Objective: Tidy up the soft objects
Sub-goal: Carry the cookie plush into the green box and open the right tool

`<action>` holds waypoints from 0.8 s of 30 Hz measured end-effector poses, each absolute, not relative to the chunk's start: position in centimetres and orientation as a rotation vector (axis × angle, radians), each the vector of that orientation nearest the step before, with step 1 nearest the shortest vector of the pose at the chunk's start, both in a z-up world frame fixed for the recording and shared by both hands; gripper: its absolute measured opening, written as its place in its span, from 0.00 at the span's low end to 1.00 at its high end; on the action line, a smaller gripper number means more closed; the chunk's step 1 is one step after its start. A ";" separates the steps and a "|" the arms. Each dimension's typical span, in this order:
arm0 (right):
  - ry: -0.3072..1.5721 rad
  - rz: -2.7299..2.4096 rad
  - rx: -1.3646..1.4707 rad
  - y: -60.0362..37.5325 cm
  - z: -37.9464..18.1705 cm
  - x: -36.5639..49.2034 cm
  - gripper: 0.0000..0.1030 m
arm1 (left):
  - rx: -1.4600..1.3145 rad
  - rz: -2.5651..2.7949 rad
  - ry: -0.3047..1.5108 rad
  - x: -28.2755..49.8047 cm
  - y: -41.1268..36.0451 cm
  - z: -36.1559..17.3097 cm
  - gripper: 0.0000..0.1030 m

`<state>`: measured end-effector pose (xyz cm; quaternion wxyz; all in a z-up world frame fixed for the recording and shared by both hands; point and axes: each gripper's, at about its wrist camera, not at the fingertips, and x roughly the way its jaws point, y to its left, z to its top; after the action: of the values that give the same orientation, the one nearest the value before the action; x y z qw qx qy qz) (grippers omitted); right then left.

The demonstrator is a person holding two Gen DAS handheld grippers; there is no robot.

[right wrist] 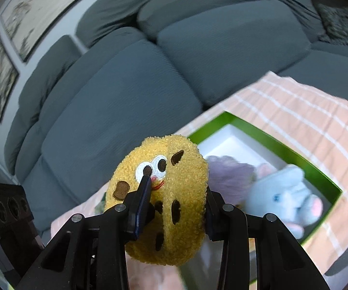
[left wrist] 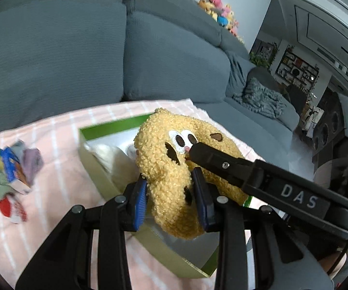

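A yellow cookie plush [left wrist: 174, 166] with brown chips and a face is folded between both grippers above the green box [left wrist: 106, 130]. My left gripper [left wrist: 171, 193] is shut on its lower edge. My right gripper [right wrist: 174, 205] is shut on the same plush [right wrist: 164, 193]; its arm crosses the left wrist view from the right. In the right wrist view the green box [right wrist: 265, 140] holds a light blue elephant plush [right wrist: 285, 193] and a lilac plush [right wrist: 229, 171]. A white plush [left wrist: 111, 157] lies in the box in the left wrist view.
The box sits on a pink striped blanket [left wrist: 53, 130] on a grey sofa [left wrist: 53, 48]. A heap of small coloured soft items [left wrist: 9, 169] lies at the blanket's left. More plush toys [left wrist: 219, 9] line the sofa back far off.
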<state>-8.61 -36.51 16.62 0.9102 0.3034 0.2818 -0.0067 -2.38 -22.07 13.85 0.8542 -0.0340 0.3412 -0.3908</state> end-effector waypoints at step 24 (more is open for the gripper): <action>0.701 -0.159 0.626 -39.1 12.5 -6.8 0.40 | -0.040 -0.738 0.893 -1.2 -25.2 9.9 0.41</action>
<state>-6.83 -39.11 12.54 0.8886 0.3012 0.3374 -0.0764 -1.16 -25.15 9.91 0.8367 -0.0187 0.4217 -0.3488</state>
